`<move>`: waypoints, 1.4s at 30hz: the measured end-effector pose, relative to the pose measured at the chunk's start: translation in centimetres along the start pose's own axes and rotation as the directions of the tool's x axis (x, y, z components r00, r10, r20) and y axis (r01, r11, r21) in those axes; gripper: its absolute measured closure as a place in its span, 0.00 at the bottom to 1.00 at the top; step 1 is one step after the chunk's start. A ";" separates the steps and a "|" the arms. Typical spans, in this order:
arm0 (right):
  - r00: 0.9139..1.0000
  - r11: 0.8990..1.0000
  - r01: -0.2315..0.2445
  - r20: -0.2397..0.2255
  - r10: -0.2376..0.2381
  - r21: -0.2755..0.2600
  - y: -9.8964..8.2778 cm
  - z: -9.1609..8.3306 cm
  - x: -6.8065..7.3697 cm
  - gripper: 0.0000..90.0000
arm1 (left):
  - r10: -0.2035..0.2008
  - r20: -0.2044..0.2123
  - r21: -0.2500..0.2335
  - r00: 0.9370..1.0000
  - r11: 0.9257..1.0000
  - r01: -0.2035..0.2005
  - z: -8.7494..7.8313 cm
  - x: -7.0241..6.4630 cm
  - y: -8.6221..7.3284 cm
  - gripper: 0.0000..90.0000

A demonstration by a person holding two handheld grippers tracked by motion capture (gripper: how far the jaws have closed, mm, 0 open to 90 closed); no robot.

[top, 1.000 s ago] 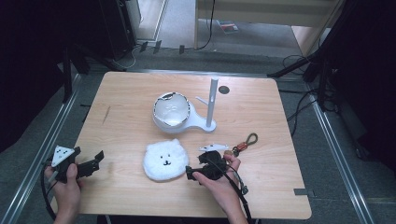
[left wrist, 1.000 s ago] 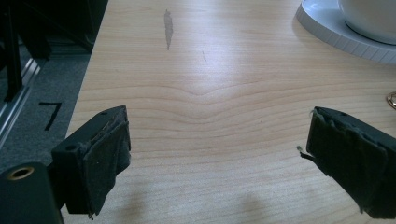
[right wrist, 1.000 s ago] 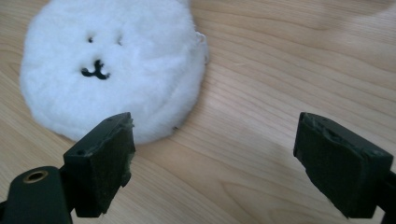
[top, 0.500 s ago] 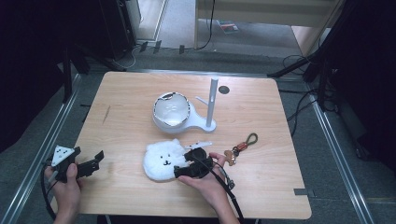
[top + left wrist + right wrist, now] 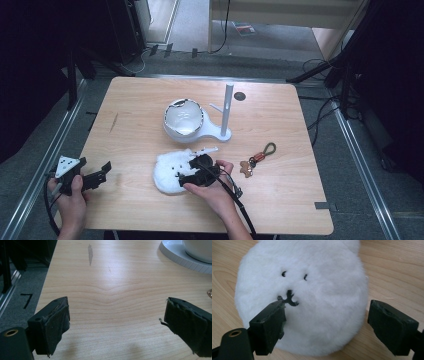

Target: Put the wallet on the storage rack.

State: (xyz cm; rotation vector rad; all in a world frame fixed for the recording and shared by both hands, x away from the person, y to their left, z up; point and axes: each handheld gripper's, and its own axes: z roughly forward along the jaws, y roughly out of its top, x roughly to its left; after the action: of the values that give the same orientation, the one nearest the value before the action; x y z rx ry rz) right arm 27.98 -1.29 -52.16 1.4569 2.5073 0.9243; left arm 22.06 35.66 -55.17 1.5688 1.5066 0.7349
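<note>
We see the white plush face (image 5: 172,172) lying flat on the bench (image 5: 280,210), low and left of centre in the high view. Our right hand-held gripper (image 5: 187,175) hangs over its right part, jaws wide, the plush between them with no pad pressing it. Our left hand-held gripper (image 5: 102,172) sits at the lower left, jaws wide over bare wood.

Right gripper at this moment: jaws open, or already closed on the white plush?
Open. In the right gripper view, the right gripper has its jaws spread wide over the white plush face, pads not pressing it.
</note>
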 end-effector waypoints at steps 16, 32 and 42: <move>0.992 0.995 0.096 0.074 -0.098 0.037 -0.1 1.3 1.5 0.24 | -0.001 -0.002 0.000 1.000 1.000 0.001 0.0 0.0 0.0 0.08; 0.989 0.996 0.070 0.124 -0.076 0.051 0.1 1.1 2.5 0.60 | -0.001 -0.004 0.001 1.000 1.000 0.001 0.0 0.0 0.0 0.08; 0.988 0.994 0.104 0.114 -0.100 -0.027 -0.5 0.8 2.0 0.86 | -0.001 -0.005 0.001 1.000 1.000 0.001 0.0 0.0 0.0 0.08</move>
State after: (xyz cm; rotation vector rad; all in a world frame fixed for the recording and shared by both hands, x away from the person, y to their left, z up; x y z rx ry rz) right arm 26.82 0.56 -52.63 1.3185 2.4481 0.8373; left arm 22.08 35.64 -55.18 1.5678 1.5114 0.7375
